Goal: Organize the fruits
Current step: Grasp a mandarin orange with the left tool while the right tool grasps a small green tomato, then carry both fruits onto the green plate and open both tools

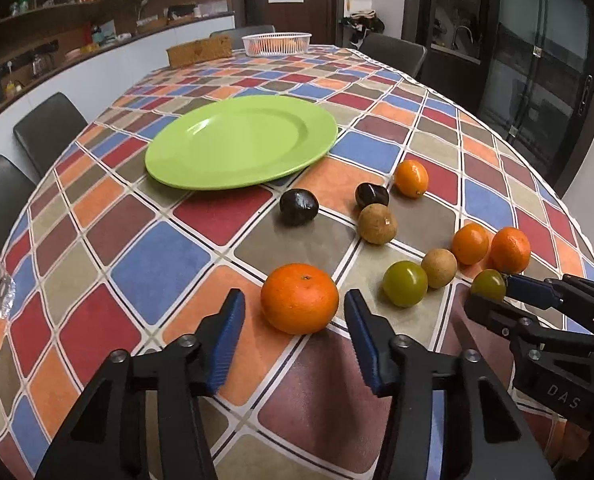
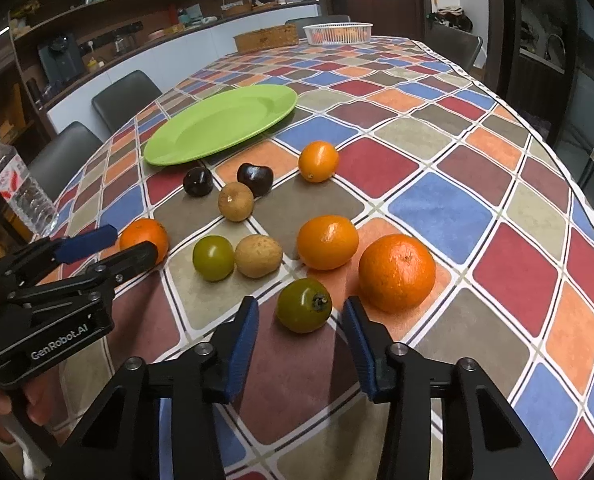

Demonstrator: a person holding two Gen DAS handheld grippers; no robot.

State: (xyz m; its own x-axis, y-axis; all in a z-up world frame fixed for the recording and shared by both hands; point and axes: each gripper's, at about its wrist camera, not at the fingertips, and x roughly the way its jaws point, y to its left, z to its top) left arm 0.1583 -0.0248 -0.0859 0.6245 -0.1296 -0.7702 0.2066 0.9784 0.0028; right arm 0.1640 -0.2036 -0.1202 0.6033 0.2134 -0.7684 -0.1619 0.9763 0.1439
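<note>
An empty green plate [image 1: 241, 140] [image 2: 221, 124] lies on the checkered tablecloth. Loose fruits lie in front of it: oranges, green fruits, brown fruits and two dark plums [image 1: 298, 207]. My left gripper [image 1: 295, 308] is open, its fingers on either side of an orange [image 1: 299, 298] on the table, which also shows in the right wrist view [image 2: 145, 238]. My right gripper [image 2: 301, 316] is open around a green fruit with a stem [image 2: 304, 310] [image 1: 488, 285]. A bigger orange [image 2: 397, 272] lies just right of it.
A white basket [image 1: 276, 43] and a brown wicker box [image 1: 199, 51] stand at the table's far end. A plastic water bottle [image 2: 21, 188] stands at the left edge. Dark chairs [image 1: 49, 130] line the left side.
</note>
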